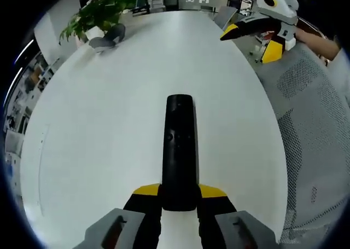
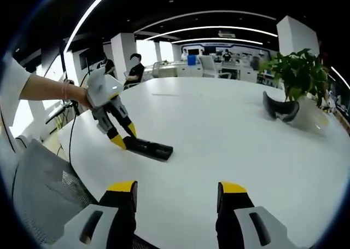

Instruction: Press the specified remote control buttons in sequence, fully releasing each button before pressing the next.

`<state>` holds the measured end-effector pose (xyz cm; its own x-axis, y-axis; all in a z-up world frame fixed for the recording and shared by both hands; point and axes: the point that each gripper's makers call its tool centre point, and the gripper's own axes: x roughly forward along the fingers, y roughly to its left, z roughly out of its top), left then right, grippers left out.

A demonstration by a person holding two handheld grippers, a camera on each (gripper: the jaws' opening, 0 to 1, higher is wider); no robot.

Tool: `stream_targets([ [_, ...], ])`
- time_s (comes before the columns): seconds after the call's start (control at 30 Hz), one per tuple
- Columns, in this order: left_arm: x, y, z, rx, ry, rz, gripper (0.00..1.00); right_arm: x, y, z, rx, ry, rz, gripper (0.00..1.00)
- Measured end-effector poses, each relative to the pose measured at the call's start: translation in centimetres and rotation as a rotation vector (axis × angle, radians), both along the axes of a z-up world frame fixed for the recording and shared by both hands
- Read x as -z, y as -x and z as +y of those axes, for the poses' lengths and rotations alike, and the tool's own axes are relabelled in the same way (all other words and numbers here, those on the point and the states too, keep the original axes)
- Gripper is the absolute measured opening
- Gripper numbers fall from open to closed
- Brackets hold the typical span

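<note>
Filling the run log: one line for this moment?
left gripper: shut on remote | right gripper: open, above white table | buttons: unpressed

No text, label, brand, number or sign can be read in either view. The black remote control (image 1: 179, 150) clamped at its near end between the left tool's (image 1: 179, 197) jaws shows only small buttons on its top face, too small and dark to make out any marking. From the right tool's view the same remote (image 2: 149, 148) lies ahead and to the left, on the white table (image 2: 219, 134), its face too small to read. The yellow-tipped tool bodies carry no legible lettering. Far beyond the table, bright panels in the office background are blurred beyond reading.
</note>
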<state>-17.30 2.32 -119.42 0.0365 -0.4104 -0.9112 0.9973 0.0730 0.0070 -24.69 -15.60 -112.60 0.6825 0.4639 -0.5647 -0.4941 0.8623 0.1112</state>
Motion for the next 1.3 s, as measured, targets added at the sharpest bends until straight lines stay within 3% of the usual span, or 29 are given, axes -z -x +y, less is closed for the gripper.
stream_targets([
  [0.83, 0.1, 2.9, 0.3, -0.029, -0.035, -0.006, 0.23, 1.4, 0.9, 0.2, -0.031, 0.03, 0.067, 0.52],
  [1.3, 0.0, 4.5, 0.4, -0.064, -0.016, -0.007, 0.23, 2.1, 1.4, 0.6, -0.065, 0.051, 0.104, 0.5],
])
